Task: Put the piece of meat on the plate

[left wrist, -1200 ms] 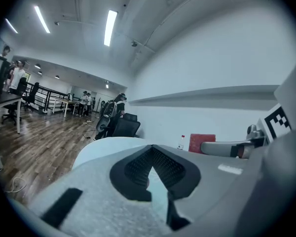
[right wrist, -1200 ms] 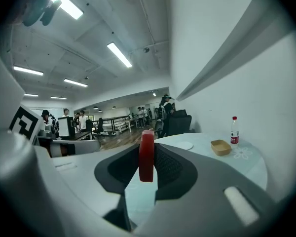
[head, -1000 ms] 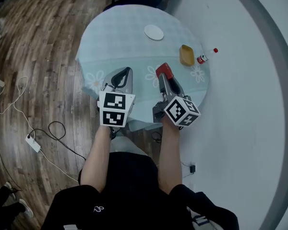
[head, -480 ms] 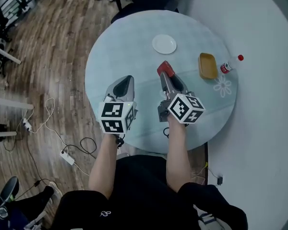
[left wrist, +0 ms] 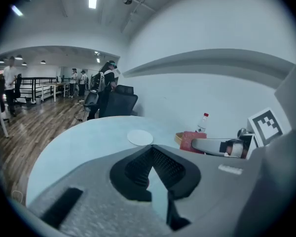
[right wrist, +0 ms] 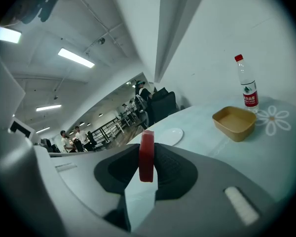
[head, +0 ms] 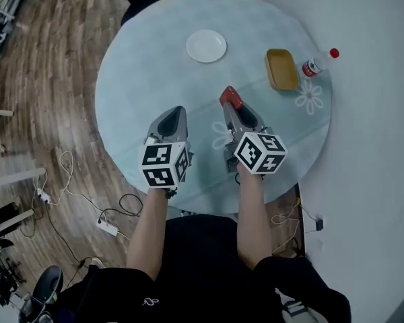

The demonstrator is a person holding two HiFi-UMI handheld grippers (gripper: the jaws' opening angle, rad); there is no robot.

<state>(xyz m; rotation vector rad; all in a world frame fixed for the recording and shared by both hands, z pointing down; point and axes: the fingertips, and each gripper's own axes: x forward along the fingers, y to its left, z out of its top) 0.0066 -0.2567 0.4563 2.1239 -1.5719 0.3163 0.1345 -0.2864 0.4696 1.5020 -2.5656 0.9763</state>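
Two claws over desk [head: 135, 79]: right claw [right wrist: 147, 158] clamps piece of meat [head: 230, 99] edge-on. Plate [head: 206, 46] lies ahead, slightly left, well apart. Left claw [head: 174, 112] closed, empty.

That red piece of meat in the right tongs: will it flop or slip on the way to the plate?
Probably stiff: the piece of meat stands on edge as a flat slab in the right tongs without sagging. Its surface looks smooth, so it might slip if the grip eases.
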